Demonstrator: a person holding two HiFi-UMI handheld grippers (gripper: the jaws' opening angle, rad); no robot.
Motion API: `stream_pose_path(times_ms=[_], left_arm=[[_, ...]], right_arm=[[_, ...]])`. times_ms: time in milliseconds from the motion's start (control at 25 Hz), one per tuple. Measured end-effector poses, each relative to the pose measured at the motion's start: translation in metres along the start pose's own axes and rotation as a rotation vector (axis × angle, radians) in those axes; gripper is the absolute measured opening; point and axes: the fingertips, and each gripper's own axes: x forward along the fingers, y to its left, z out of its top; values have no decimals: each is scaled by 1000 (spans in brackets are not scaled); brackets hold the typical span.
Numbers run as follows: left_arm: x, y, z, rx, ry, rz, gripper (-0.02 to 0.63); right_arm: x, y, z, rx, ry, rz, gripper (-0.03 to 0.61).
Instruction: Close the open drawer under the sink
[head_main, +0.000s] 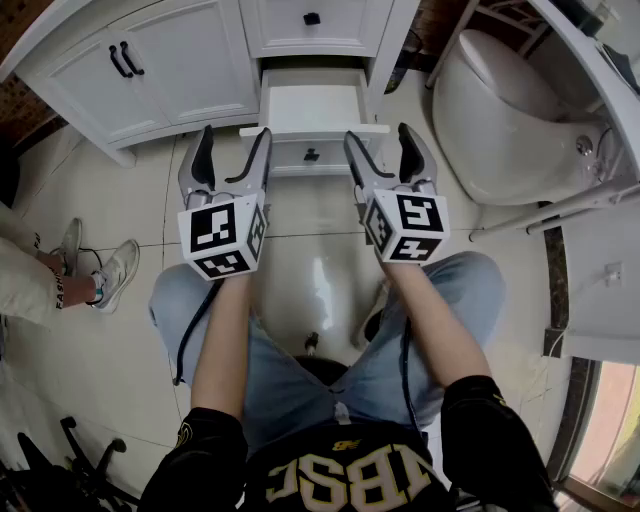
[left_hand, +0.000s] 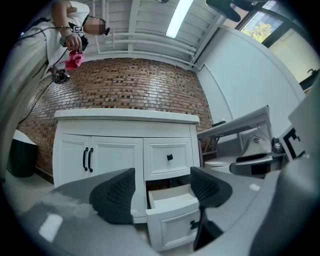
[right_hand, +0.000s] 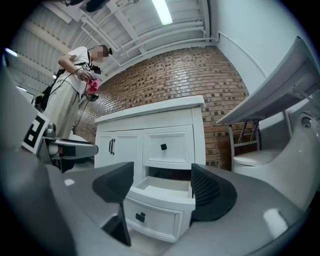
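Approach step. Drawer (head_main: 312, 108) stands pulled out at cabinet (head_main: 150, 60) bottom, floor level. Left hand-held gripper (head_main: 235, 142) and right hand-held gripper (head_main: 380, 140) both open, empty, short of drawer front. Next: press front squarely inward.

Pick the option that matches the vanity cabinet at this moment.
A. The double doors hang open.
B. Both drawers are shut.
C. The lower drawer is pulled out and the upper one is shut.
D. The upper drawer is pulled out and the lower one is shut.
C: the lower drawer juts out from the cabinet with its bare inside showing, while the upper drawer sits flush and the double doors are closed.
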Motion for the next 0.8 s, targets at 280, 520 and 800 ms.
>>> stream_pose_path(times_ms=[280, 520, 800], left_arm=[[12, 5, -4, -10, 4, 4, 345], [26, -2, -7, -15, 9, -14, 345], [40, -3, -15, -24, 23, -24, 344]], right_arm=[[15, 6, -35, 19, 88, 51, 351], [30, 20, -79, 64, 198, 122, 333], [46, 31, -127, 165, 330, 181, 299]])
